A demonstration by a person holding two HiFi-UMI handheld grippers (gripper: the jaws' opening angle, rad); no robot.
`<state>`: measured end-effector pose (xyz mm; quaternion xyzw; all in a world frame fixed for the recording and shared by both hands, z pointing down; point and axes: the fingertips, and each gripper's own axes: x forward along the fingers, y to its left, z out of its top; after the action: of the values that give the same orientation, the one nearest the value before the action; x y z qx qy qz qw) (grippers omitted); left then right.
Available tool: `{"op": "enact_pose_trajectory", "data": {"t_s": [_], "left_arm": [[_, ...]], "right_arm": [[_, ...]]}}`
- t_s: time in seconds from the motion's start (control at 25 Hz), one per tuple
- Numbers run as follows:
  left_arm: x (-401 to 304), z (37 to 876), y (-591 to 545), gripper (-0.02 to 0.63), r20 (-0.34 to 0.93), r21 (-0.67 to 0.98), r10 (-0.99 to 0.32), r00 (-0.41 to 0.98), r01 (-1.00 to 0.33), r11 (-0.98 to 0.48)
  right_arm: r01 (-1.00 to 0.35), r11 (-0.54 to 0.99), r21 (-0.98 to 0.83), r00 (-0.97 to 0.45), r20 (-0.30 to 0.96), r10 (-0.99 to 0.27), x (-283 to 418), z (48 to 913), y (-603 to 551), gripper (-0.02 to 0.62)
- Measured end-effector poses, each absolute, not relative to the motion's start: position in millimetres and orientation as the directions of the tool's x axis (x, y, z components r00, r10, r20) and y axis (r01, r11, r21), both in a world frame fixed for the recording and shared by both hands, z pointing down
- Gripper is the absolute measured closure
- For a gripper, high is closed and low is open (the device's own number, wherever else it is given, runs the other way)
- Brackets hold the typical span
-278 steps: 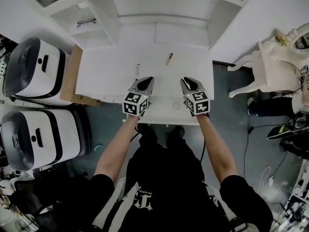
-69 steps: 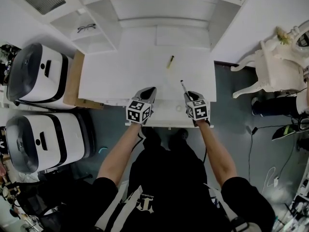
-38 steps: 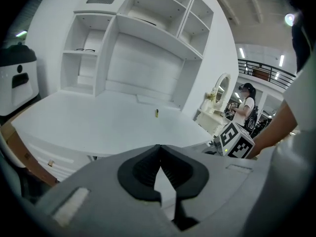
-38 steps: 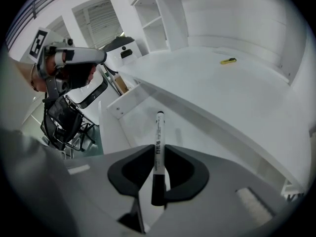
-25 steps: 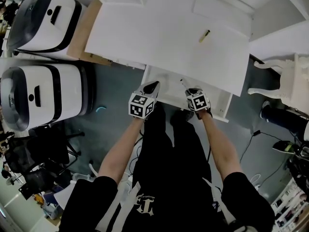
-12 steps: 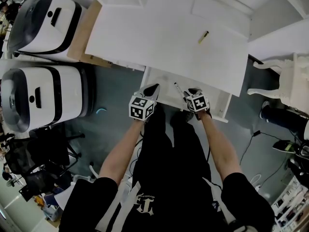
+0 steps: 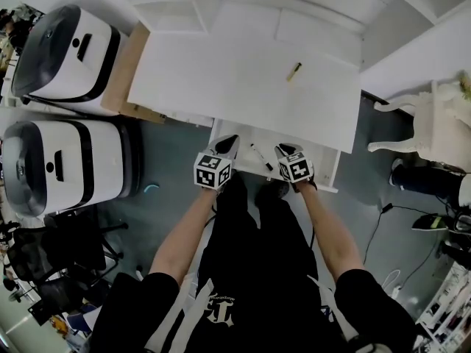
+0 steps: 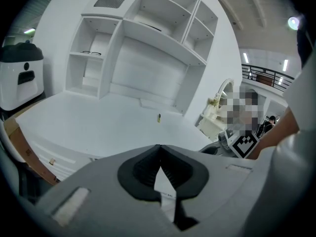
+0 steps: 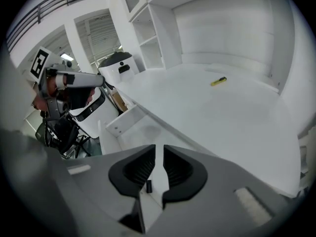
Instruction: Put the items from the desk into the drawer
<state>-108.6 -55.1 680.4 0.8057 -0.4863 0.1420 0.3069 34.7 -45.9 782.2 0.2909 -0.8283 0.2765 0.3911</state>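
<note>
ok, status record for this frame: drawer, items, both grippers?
drawer: open, below the desk's front edge
black pen: lying in the drawer, held by neither gripper
yellow pen: on the desk, not yet stowed
left gripper: shut, empty
right gripper: jaws slightly apart, just been closing, nothing between them

Black tee [image 7: 254,285] on me, short sleeves, white lettering [image 7: 219,307] on the chest. Black trousers [image 7: 246,223] below. My left gripper [image 7: 229,140] and right gripper [image 7: 284,150] are a matched pair: light grey moulded shells and black ribbed pads [image 8: 146,168] set in a black surround. Each carries a white cube [image 7: 212,172] printed with black square markers on its faces. Thin dark cable [image 7: 211,210] runs off the back of the left one.
</note>
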Motion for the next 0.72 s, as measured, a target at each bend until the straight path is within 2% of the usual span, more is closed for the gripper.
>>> {"op": "enact_pose_trajectory", "data": {"t_s": [0.28, 0.72], "left_arm": [[-99.0, 645.9, -78.8, 0.609, 0.483, 0.335, -0.718, 0.502, -0.863, -0.378], [-79.0, 582.0, -122.6, 0.609, 0.390, 0.277, -0.731, 0.559, -0.829, -0.486]], "right_arm": [[-0.738, 0.648, -0.190, -0.529, 0.758, -0.381, 46.2, 734.5, -75.5, 0.595], [-0.787, 0.595, -0.162, -0.545, 0.633, -0.550, 63.1, 646.3, -123.0, 0.597]]}}
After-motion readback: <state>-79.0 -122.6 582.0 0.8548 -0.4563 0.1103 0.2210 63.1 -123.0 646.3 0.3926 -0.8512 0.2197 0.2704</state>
